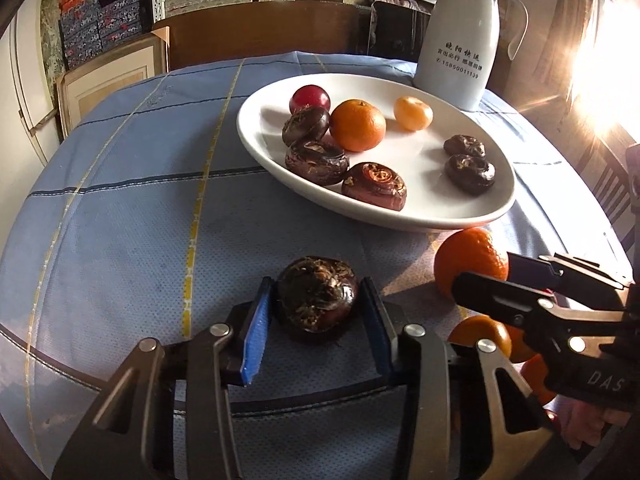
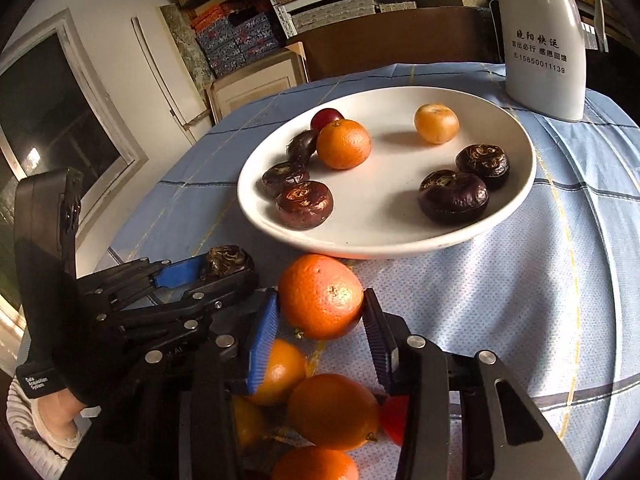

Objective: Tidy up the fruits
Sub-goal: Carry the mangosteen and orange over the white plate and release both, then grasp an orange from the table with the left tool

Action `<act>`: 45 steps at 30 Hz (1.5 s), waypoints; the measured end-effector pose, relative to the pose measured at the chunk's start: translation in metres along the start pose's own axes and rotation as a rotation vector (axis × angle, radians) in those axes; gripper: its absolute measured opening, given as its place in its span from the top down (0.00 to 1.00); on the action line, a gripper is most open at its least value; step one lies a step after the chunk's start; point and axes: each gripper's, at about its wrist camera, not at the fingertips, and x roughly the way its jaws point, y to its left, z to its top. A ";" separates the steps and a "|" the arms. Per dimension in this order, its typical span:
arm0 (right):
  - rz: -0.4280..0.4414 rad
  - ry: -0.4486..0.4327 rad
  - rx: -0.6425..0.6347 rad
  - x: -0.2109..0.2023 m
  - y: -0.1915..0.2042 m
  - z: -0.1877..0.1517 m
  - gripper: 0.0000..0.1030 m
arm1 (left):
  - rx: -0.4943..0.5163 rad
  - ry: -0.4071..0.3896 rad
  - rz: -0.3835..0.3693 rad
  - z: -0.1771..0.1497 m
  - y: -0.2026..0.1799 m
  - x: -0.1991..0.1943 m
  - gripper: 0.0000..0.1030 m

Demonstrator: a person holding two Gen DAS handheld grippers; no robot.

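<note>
A white plate (image 1: 420, 216) (image 2: 400, 246) on the blue cloth holds several dark water chestnuts, two oranges and a red fruit (image 1: 310, 97). My left gripper (image 1: 316, 304) is shut on a dark water chestnut (image 1: 316, 294) just above the cloth, in front of the plate; it also shows in the right wrist view (image 2: 228, 262). My right gripper (image 2: 320, 312) is shut on an orange (image 2: 320, 296), close to the plate's near rim; the same orange shows in the left wrist view (image 1: 470, 260).
Several more oranges (image 2: 332, 410) and a red piece (image 2: 394, 416) lie on the cloth under my right gripper. A white jug (image 1: 460, 36) (image 2: 544, 44) stands behind the plate. Shelves, boxes and a wooden board stand beyond the table's far edge.
</note>
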 end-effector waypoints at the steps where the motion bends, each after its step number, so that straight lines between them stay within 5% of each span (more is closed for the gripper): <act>1: 0.008 -0.005 0.009 -0.003 -0.002 -0.001 0.59 | -0.003 -0.008 -0.007 0.000 0.000 -0.002 0.59; 10: 0.060 -0.171 0.076 -0.062 -0.019 -0.001 0.59 | -0.017 -0.125 0.002 -0.002 -0.004 -0.038 0.59; 15: 0.026 -0.259 0.118 -0.087 -0.033 0.012 0.59 | -0.006 -0.183 0.021 0.025 -0.021 -0.052 0.59; 21: -0.008 -0.234 0.124 -0.069 -0.042 0.062 0.59 | 0.061 -0.162 0.008 0.069 -0.062 -0.025 0.59; 27: -0.031 -0.171 0.129 -0.019 -0.052 0.089 0.57 | 0.110 -0.094 0.018 0.074 -0.081 0.022 0.59; 32: -0.020 -0.140 0.180 -0.003 -0.065 0.089 0.46 | 0.113 -0.112 -0.005 0.066 -0.078 0.024 0.30; 45: -0.045 -0.249 0.167 -0.060 -0.068 0.041 0.39 | 0.015 -0.197 0.031 0.029 -0.038 -0.034 0.20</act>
